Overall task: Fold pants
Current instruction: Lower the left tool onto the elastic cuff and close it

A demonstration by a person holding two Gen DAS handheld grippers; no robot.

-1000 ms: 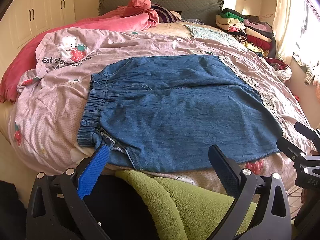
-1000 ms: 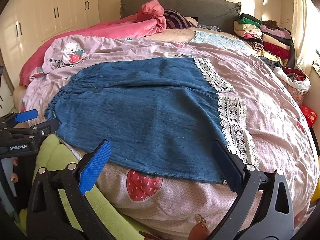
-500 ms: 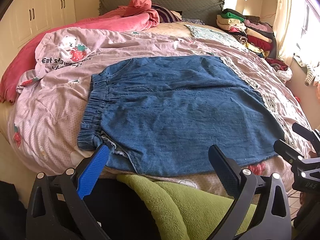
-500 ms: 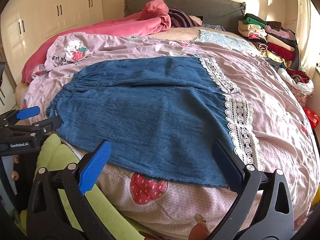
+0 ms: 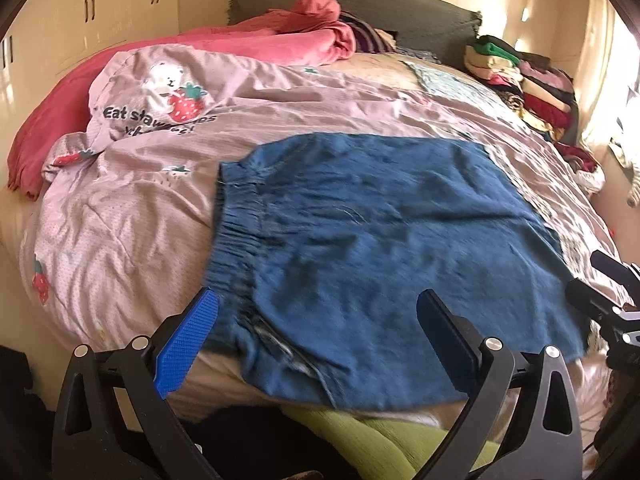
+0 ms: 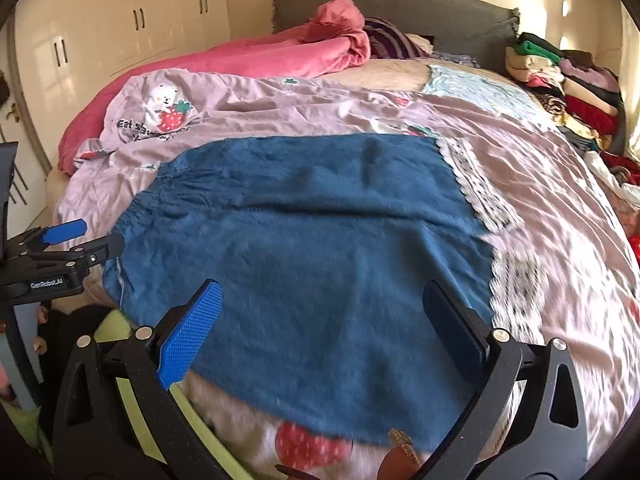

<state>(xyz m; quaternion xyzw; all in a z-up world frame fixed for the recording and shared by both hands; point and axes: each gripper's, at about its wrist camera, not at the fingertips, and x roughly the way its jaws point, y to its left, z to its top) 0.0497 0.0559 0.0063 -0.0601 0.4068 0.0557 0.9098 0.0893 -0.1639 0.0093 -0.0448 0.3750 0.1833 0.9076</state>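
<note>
Blue denim pants (image 5: 380, 248) lie flat on the pink bedspread (image 5: 128, 216), elastic waistband at the left, lace-trimmed leg ends at the right (image 6: 476, 188). The pants also fill the middle of the right wrist view (image 6: 320, 248). My left gripper (image 5: 316, 340) is open and empty, over the near waistband corner at the bed's front edge. My right gripper (image 6: 320, 328) is open and empty, over the near edge of the pant leg. Each gripper shows in the other's view: the right at the far right (image 5: 600, 292), the left at the far left (image 6: 76, 244).
A pink blanket (image 6: 256, 60) is bunched at the back left of the bed. Stacked folded clothes (image 6: 560, 76) stand at the back right by the grey headboard (image 6: 400, 8). Green fleece (image 5: 384, 440) hangs below the bed's front edge. White wardrobes (image 6: 120, 20) line the left wall.
Both grippers have moved forward and closer to the pants' near edge; the pants lie as before. Both jaws stay open.
</note>
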